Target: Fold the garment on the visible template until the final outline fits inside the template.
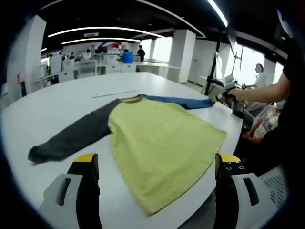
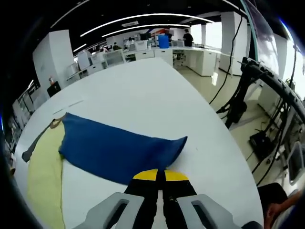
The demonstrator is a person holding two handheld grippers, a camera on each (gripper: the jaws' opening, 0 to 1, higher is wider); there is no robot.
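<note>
Fingers on my right gripper [image 2: 160, 177] are pressed together at the bottom centre of the right gripper view, their yellow tips meeting right at the cuff end of the blue sleeve [image 2: 119, 150]; they look pinched on its edge, though the cloth between the tips is too small for me to be sure. From there the blue sleeve runs up and left across the white bench [image 2: 157, 90] to the yellow body of the garment at the left edge. In the left gripper view my left gripper [image 1: 157, 167] stands wide open, one yellow-tipped finger at lower left and one at lower right, with nothing between them; they sit over the near bench edge, and I cannot tell whether they touch the cloth. Between and above them I see the garment [image 1: 162, 143] spread flat in the middle of the frame: yellow-green body, dark grey sleeve [image 1: 71, 136] reaching to the left, blue sleeve stretched toward the upper right. At that sleeve's far end a person's hand [image 1: 233, 94] holds the other gripper, the arm coming in from the right edge. A pale ruler-like strip [image 1: 116, 93] lies on the bench just above the collar.
</note>
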